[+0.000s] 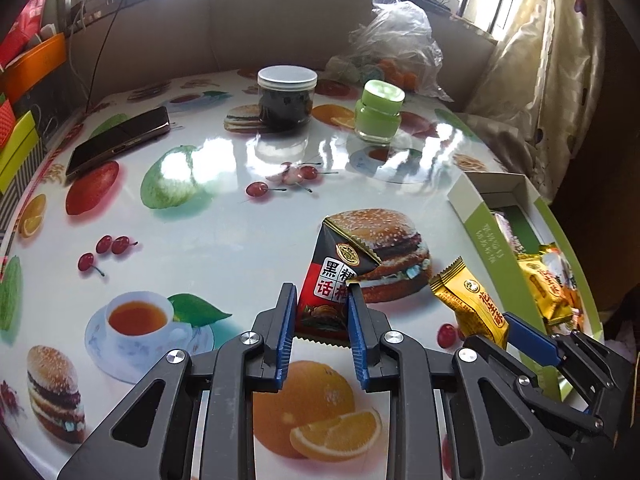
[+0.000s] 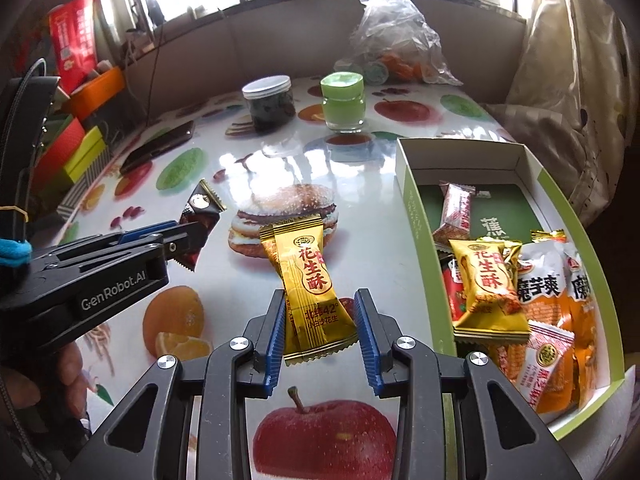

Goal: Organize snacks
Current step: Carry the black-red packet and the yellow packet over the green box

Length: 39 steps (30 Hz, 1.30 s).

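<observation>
Left hand-held gripper (image 1: 322,300): angled steeply down toward the bench (image 1: 224,220), jaws nearly together and clamped on the lower part of a black-and-red snack packet (image 1: 334,280). The packet sticks up and forward from the blue pads, its top corner over the printed hamburger. In the right wrist view the same gripper comes in from the left edge, fingers roughly level across the frame, packet at its tip; part of the person's hand (image 2: 68,364) shows under its body.

Right hand-held gripper (image 2: 320,312): also pitched down, jaws partly closed on a gold peanut-crisp packet (image 2: 308,280). Left pad lies against the packet's edge; right pad is close to the other edge, contact not fully clear. The packet leans away from the camera, its upper end over the hamburger print. In the left wrist view this gripper sits just to the right of the left one, gold packet pointing up-left.

Green-edged cardboard box (image 2: 412,216): on the bench to the right of both grippers, open-topped, already holding several wrapped snacks in gold, white and orange.

Far side of bench: dark jar with white lid (image 1: 286,96), green jar (image 1: 378,112), phone (image 1: 120,140), clear plastic bag (image 1: 396,40).
</observation>
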Tool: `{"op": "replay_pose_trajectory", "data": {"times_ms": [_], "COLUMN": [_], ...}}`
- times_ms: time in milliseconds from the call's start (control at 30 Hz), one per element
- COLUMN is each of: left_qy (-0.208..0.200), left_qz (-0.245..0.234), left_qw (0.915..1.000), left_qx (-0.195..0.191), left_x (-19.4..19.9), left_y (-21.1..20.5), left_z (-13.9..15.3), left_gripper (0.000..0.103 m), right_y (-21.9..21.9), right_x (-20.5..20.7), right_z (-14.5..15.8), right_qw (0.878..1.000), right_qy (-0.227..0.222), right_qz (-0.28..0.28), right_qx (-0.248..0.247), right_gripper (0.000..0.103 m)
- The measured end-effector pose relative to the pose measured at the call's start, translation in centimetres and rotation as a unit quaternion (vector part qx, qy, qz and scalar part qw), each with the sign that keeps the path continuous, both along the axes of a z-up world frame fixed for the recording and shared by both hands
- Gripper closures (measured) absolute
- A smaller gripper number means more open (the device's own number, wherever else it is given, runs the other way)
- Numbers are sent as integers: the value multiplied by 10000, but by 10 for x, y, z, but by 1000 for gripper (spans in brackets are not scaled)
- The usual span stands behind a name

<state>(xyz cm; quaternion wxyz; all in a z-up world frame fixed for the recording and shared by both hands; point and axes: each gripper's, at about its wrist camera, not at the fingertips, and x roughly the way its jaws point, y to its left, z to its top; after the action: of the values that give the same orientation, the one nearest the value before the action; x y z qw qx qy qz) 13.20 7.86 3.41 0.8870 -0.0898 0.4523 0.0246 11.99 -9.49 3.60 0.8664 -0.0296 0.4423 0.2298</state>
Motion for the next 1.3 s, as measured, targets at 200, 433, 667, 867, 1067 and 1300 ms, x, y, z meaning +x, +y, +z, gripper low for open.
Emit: {"op": "replay_pose_trajectory", "data": {"times_ms": [200,433,667,867,1067,1300], "left_qy": [-160,-316,-449,-493,-492,-472], "left_qz": [-88,-248,-434,-620,-830,-1063], "left_qw": [9998,9992,9980,9968,9952,9931], "left_qx": [-36,-77,-114,-124,-144,-174], "left_x": [-13,-25,-30,-28,-23,-14], "left_y": [-6,-18,-31,-48,-68,-93], "left_z": [12,24,35,40,42,43], "left_gripper": [77,77,77,77,77,77], "right_y": [-9,-21,-37,-58,-81,-103], "right_x": [-9,-18,-24,-27,-27,-26], "right_z": [9,18,25,28,27,24], "right_qw": [9999,9995,9987,9974,9954,9933], "right_qy": [-105,-220,-312,-341,-341,-308], "right_qz": [-80,-191,-355,-593,-854,-1089], "right_qx": [70,137,193,246,260,242], "right_gripper": [71,71,71,71,71,71]}}
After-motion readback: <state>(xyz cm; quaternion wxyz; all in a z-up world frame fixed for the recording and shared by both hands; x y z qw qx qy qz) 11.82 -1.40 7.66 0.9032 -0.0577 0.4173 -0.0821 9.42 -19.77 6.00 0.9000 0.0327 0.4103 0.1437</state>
